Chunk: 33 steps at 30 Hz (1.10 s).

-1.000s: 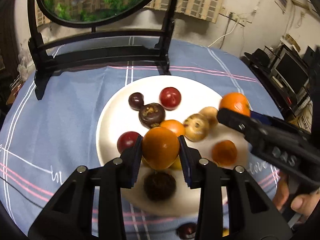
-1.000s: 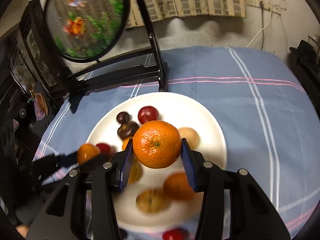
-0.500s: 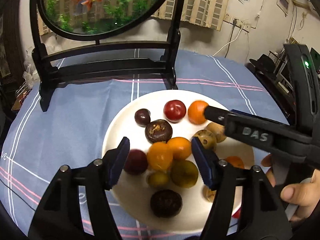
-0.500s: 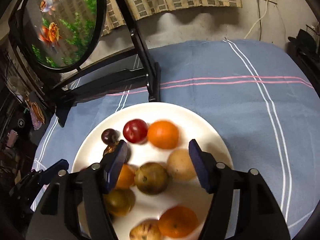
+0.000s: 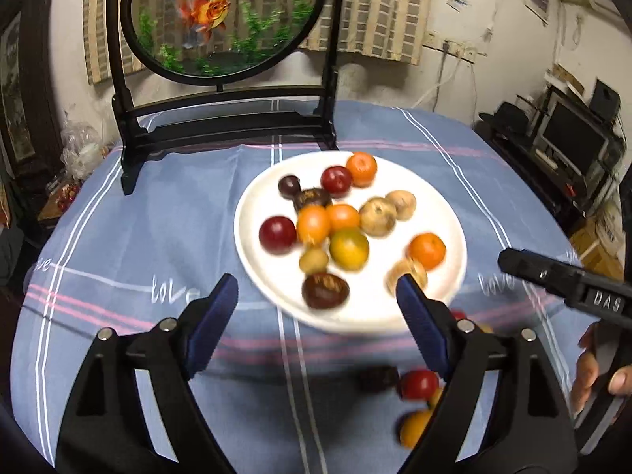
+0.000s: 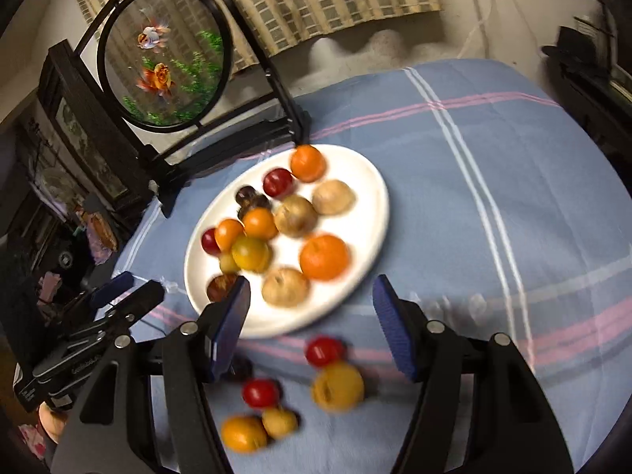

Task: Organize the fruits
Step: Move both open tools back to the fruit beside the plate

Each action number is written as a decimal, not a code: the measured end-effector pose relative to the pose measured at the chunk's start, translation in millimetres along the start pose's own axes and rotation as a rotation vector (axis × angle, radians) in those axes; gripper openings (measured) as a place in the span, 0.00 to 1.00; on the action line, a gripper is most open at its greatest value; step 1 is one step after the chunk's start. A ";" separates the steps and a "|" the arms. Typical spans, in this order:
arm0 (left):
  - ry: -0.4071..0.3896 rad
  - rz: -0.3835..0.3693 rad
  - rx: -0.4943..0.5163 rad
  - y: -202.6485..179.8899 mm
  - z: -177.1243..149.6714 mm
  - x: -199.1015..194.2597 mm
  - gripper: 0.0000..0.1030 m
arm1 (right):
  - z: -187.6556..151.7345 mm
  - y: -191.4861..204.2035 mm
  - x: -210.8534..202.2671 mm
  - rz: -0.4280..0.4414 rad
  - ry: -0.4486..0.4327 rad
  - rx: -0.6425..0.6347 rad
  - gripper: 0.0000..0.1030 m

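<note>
A white plate (image 5: 454,229) (image 6: 375,181) holds several fruits: oranges, red plums, brown and dark ones. The orange (image 5: 361,168) (image 6: 308,163) at the plate's far edge lies free. Several loose fruits lie on the cloth in front of the plate, among them a red plum (image 5: 418,384) (image 6: 323,350), a yellow fruit (image 6: 337,386) and an orange one (image 6: 243,433). My left gripper (image 5: 316,316) is open and empty, held above the cloth at the plate's near edge. My right gripper (image 6: 310,320) is open and empty above the loose fruits; it also shows in the left wrist view (image 5: 561,280).
A black stand with a round goldfish panel (image 5: 221,15) (image 6: 166,51) stands on the blue striped tablecloth (image 5: 138,217) behind the plate. Shelves with electronics (image 5: 572,146) are to the right of the table. The other gripper's body (image 6: 91,324) is at the left.
A second ago each gripper was shut on an orange. Both opened and left their oranges on the plate. Both grippers have since drawn back and up from the plate.
</note>
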<state>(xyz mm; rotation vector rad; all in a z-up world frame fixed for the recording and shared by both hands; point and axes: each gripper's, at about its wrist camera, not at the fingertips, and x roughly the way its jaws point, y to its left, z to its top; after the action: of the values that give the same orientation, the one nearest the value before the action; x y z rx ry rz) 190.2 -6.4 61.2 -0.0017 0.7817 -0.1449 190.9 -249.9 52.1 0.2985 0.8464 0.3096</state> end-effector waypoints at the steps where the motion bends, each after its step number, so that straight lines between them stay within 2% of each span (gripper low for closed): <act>1: 0.003 0.005 0.015 -3.3 -7.8 -4.2 0.82 | -5.7 -1.5 -3.8 -0.017 0.000 0.003 0.63; 2: 0.004 0.004 0.028 -6.7 -16.6 -9.2 0.82 | -16.1 -3.7 -8.3 -0.041 0.005 0.012 0.63; 6: 0.010 0.000 0.062 -19.4 -49.9 -23.0 0.82 | -46.0 -5.1 -18.6 -0.048 -0.002 0.011 0.63; 14: 0.026 0.024 0.106 -40.5 -76.3 -29.9 0.83 | -75.8 6.3 -15.0 -0.116 -0.034 -0.092 0.63; 18: 0.035 0.024 0.110 -47.4 -79.4 -27.3 0.83 | -81.1 0.9 -7.6 -0.071 -0.011 -0.080 0.63; 28: 0.092 0.014 0.125 -56.4 -90.9 -7.4 0.83 | -81.9 -8.0 -4.5 -0.070 0.003 -0.041 0.63; 33: 0.083 -0.003 0.125 -58.5 -93.2 -5.6 0.84 | -82.0 -8.7 -3.9 -0.066 0.010 -0.032 0.63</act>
<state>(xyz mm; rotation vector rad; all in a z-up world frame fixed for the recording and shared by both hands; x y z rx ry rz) 113.3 -58.8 2.2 0.1224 0.8542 -0.1974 126.8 -248.3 0.2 0.2386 0.8587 0.2631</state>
